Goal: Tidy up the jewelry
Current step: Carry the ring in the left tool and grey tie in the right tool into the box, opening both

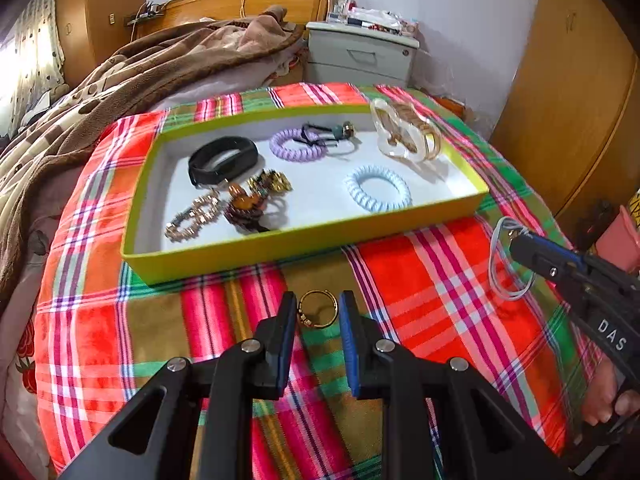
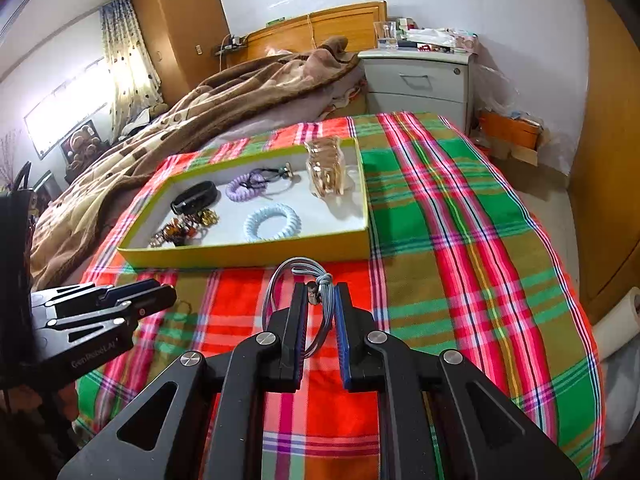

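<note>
Tray, yellow-green with white floor, sits mid-frame on plaid cloth and holds a black band, lilac coil tie, pale blue coil tie, gold-and-clear bangles at its upper-right corner, and a beaded bracelet pile at lower left. Left gripper, low centre, stands parted around a gold ring lying on the cloth just below the tray; contact can't be told. Right gripper is clamped on a grey cord bracelet, held just below the tray's near wall.
</note>
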Action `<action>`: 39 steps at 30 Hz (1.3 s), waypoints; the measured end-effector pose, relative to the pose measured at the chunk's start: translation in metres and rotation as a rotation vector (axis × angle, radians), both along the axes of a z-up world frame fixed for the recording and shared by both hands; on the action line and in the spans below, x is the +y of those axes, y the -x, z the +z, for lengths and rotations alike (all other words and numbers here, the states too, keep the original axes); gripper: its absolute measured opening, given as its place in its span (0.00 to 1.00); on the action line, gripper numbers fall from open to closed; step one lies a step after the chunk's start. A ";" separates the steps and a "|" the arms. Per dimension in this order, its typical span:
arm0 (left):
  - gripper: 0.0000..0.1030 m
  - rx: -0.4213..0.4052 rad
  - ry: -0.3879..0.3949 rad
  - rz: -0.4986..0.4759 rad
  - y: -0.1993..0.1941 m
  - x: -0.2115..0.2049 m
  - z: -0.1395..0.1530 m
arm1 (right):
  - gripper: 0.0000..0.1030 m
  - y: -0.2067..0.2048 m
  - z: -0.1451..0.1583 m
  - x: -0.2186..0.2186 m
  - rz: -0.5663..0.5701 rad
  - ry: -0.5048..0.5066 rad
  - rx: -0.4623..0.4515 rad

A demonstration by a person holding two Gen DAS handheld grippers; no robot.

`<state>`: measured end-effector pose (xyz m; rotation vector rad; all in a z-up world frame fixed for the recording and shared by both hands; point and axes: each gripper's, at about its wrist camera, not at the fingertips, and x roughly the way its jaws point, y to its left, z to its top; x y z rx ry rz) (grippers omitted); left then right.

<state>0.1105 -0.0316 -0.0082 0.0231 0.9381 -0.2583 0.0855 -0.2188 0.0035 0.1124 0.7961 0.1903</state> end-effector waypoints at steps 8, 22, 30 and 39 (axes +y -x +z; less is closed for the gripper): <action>0.22 -0.045 0.027 0.019 -0.020 0.016 0.028 | 0.13 -0.020 0.016 0.018 0.040 -0.003 -0.023; 0.22 -0.038 0.064 -0.003 -0.087 0.021 0.036 | 0.13 -0.086 0.003 0.055 0.073 0.029 0.037; 0.22 0.021 0.077 -0.032 -0.114 0.006 0.016 | 0.13 -0.101 -0.013 0.050 0.043 0.064 0.083; 0.22 0.059 0.057 -0.037 -0.126 -0.004 -0.002 | 0.13 -0.108 -0.023 0.052 0.045 0.110 0.101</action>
